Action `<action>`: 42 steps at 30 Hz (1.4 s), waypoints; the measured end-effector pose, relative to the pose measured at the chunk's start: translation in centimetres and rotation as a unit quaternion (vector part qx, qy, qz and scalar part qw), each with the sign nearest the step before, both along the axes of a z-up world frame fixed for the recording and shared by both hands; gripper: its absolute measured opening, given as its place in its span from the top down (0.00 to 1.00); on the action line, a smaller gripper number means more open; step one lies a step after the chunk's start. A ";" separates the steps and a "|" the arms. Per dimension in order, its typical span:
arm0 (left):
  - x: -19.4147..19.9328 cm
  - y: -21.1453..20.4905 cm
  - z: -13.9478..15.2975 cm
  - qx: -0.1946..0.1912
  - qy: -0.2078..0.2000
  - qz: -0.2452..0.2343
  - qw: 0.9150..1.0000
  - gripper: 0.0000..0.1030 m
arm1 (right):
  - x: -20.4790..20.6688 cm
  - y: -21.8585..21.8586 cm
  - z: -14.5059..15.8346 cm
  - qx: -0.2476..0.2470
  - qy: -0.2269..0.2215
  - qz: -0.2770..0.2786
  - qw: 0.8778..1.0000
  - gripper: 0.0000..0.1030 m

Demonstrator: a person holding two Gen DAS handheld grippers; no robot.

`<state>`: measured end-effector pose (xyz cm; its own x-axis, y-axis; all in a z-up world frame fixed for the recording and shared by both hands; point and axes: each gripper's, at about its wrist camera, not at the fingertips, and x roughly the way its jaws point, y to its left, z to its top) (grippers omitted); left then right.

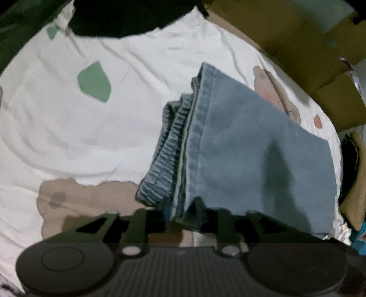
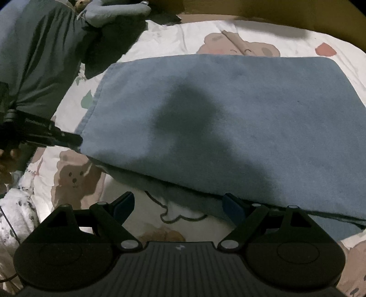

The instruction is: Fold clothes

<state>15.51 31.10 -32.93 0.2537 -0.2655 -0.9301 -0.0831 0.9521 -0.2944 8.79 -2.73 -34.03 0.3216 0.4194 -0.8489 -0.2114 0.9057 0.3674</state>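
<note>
A folded pair of blue jeans (image 1: 251, 146) lies on a white bed sheet (image 1: 91, 137) printed with bears and green leaves. My left gripper (image 1: 183, 219) is shut on the near corner of the jeans, by the ribbed waistband layers. In the right wrist view the jeans (image 2: 228, 128) are a flat blue rectangle, and the left gripper (image 2: 68, 139) shows at their left corner. My right gripper (image 2: 178, 205) is open, its blue-tipped fingers (image 2: 123, 205) at the near edge of the jeans, holding nothing.
Cardboard boxes (image 1: 308, 45) stand along the far right of the bed. A dark garment (image 1: 128, 18) lies at the far edge. A dark green garment (image 2: 39, 57) and a grey piece (image 2: 114, 9) lie at the left in the right wrist view.
</note>
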 end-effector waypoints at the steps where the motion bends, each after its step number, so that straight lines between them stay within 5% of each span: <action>1: 0.1 -0.1 0.1 0.004 -0.004 -0.003 1.000 0.61 | -0.1 -0.1 -0.1 -0.001 0.002 -0.001 1.000 0.15; 18: 4.7 -0.4 -1.8 -0.057 -0.018 -0.024 0.998 0.60 | 0.1 0.0 -0.4 -0.015 0.002 -0.011 1.000 0.15; 24: 5.4 -0.1 -0.5 -0.117 -0.036 -0.035 0.992 0.65 | 0.0 -0.2 -0.5 -0.017 0.003 -0.006 1.000 0.15; 36: 4.7 -0.2 -2.6 -0.107 -0.009 -0.027 0.994 0.65 | -0.1 -1.3 -0.7 -0.016 0.008 -0.027 0.999 0.15; 37: 4.5 -0.2 -2.6 -0.108 -0.007 -0.027 0.994 0.67 | -0.1 -1.2 -0.8 -0.015 0.007 -0.028 0.999 0.15; 39: 4.2 -0.1 -2.6 -0.107 -0.003 -0.026 0.994 0.88 | 0.1 -1.1 -0.9 -0.013 0.007 -0.030 0.999 0.15; 42: 4.2 0.5 -2.0 -0.116 -0.001 -0.012 0.993 0.91 | 0.2 -1.0 -0.7 -0.011 0.002 -0.028 1.000 0.15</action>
<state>19.68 31.58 -34.89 0.2465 -0.4786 -0.8427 -0.0603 0.8603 -0.5062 9.00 -3.77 -34.77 0.3405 0.3814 -0.8594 -0.1582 0.9243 0.3474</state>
